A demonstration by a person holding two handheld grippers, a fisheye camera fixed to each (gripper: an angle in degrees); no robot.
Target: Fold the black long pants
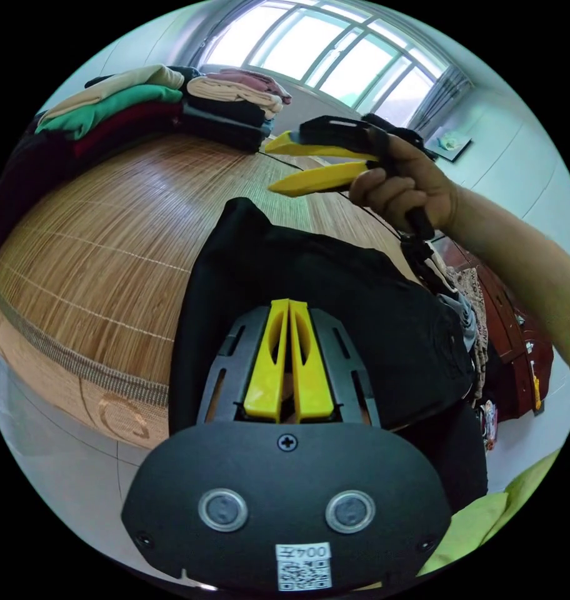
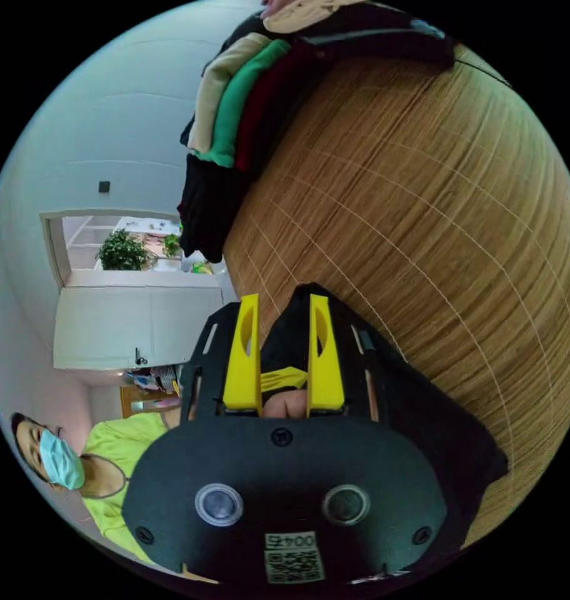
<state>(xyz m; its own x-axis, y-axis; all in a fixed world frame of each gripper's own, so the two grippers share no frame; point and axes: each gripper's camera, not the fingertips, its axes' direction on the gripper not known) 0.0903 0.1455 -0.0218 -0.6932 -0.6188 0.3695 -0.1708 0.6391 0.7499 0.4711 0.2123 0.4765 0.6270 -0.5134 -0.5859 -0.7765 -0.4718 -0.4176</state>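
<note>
1. The left gripper (image 1: 289, 312) is pointing at the black long pants (image 1: 335, 294), jaws pressed together; whether any cloth is sitting between them cannot be told.
2. The right gripper (image 1: 291, 165) is hovering above the pants in a hand (image 1: 407, 187), jaws apart and gripping nothing.
3. The pants are lying bunched on the bamboo mat (image 1: 110, 250), near its edge; folded clothes (image 1: 154, 103) are sitting stacked at the far side.

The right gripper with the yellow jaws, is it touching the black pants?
Apart. In the left gripper view the right gripper hangs open in the air above the black long pants, with bare woven bamboo mat between them.
</note>
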